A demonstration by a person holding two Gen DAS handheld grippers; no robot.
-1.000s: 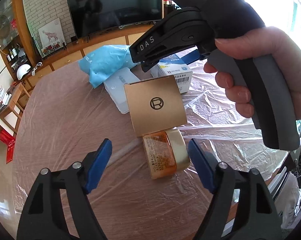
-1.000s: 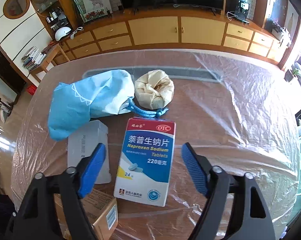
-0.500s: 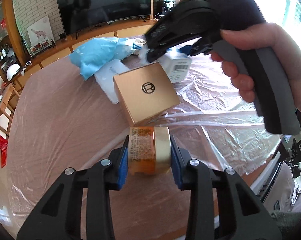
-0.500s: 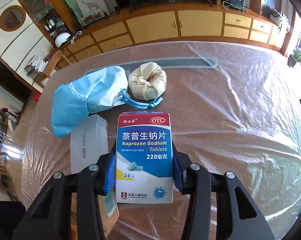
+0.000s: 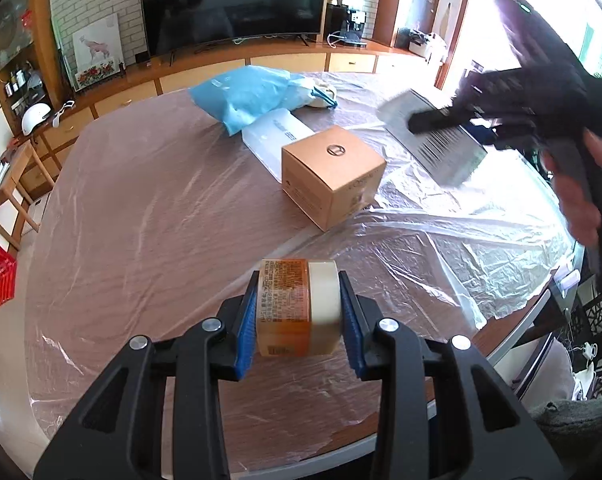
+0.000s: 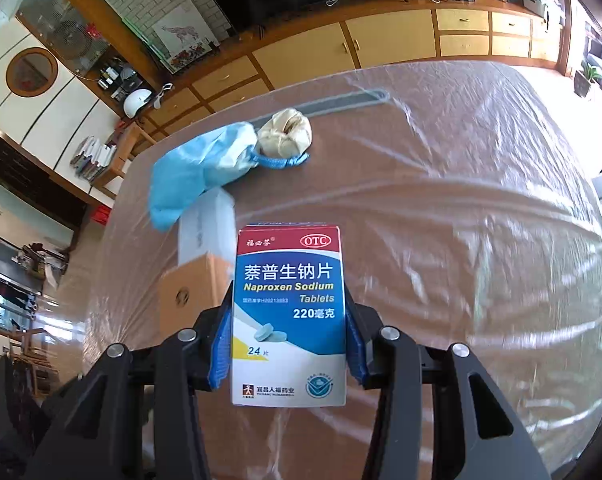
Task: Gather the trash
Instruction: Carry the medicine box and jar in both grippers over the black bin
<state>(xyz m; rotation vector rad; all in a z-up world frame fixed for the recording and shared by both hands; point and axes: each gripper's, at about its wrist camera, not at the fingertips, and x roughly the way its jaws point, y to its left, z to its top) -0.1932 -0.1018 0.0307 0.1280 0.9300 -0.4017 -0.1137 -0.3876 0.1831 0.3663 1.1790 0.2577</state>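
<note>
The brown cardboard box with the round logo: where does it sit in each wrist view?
Left wrist: brown cardboard box sits centre, on the table beyond the left gripper.
Right wrist: lower left, partly hidden behind the tablet box in the right gripper.
Shared landmark: the blue bag, beyond it in both.

Daylight pours in from the window (image 5: pixel 597 40), blowing it out white. Glare streaks the plastic sheet (image 5: pixel 441 236). The right gripper (image 5: pixel 453 120) and its box (image 5: pixel 441 140) smear with motion blur; fisheye edges curve and darken.
</note>
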